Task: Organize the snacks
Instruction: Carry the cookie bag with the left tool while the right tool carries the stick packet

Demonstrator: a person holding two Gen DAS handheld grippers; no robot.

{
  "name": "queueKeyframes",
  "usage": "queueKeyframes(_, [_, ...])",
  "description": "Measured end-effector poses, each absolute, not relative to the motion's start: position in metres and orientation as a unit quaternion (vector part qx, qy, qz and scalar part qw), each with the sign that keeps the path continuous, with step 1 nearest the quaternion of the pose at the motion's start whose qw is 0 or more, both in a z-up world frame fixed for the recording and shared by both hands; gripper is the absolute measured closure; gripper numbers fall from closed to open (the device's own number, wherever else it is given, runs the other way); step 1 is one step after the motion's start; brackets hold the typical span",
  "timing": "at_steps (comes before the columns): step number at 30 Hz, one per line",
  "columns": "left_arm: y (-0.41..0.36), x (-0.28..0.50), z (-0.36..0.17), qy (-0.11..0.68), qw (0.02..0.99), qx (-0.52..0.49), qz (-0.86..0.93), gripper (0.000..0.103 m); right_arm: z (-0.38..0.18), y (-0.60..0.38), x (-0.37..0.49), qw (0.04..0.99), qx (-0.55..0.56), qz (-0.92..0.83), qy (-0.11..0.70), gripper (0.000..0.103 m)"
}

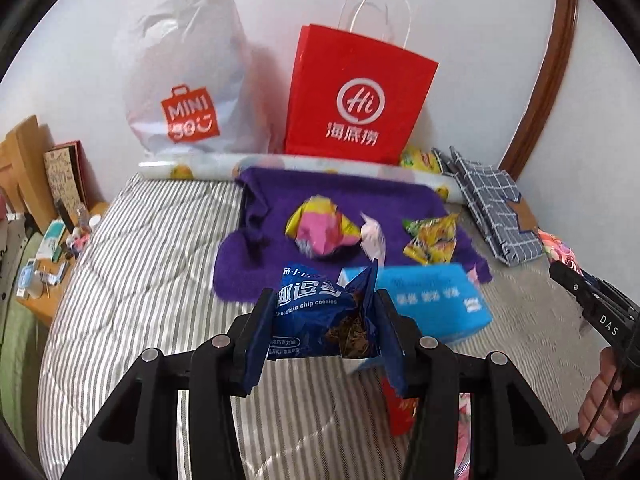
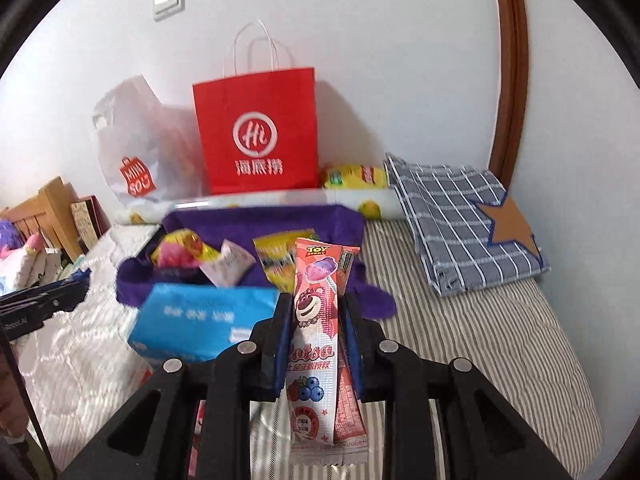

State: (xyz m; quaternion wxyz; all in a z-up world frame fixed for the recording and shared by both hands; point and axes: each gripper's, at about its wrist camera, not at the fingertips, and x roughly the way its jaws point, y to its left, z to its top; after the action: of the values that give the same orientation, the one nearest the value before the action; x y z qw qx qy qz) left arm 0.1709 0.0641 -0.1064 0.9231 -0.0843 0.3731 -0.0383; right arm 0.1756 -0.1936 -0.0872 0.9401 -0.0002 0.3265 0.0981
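My left gripper (image 1: pixel 322 312) is shut on a blue chocolate chip cookie bag (image 1: pixel 316 316), held above the striped bed in front of a purple fabric bin (image 1: pixel 344 196). The bin holds a yellow-pink snack bag (image 1: pixel 320 228), a small white packet (image 1: pixel 372 236) and a yellow-green packet (image 1: pixel 432 238). My right gripper (image 2: pixel 316 316) is shut on a pink Lotso lollipop packet (image 2: pixel 316 320), held upright before the same purple bin (image 2: pixel 256 220). The right gripper also shows at the right edge of the left wrist view (image 1: pixel 592 304).
A blue tissue box (image 1: pixel 432 300) lies just in front of the bin, also in the right wrist view (image 2: pixel 200 316). A red paper bag (image 2: pixel 260 136) and white Miniso bag (image 1: pixel 188 80) stand against the wall. Folded plaid cloth (image 2: pixel 460 224) lies right. A cluttered bedside shelf (image 1: pixel 44 248) is left.
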Motion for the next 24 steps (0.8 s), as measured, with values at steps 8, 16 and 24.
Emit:
queueKeyframes(8, [0.064,0.194,-0.092,0.364,0.927,-0.085,-0.035,0.055,-0.074,-0.179,0.203,0.940,0.016,0.113,0.320,0.080])
queueKeyframes(16, [0.074,0.225,-0.090,0.358,0.929,-0.094,-0.023,0.055,-0.072,-0.164,0.240,0.938,0.019,0.126,0.323,0.080])
queueKeyframes(24, [0.078,0.257,-0.102,0.357,0.930,-0.092,-0.015,0.055,-0.079,-0.143,0.275,0.932,0.022,0.150,0.329,0.080])
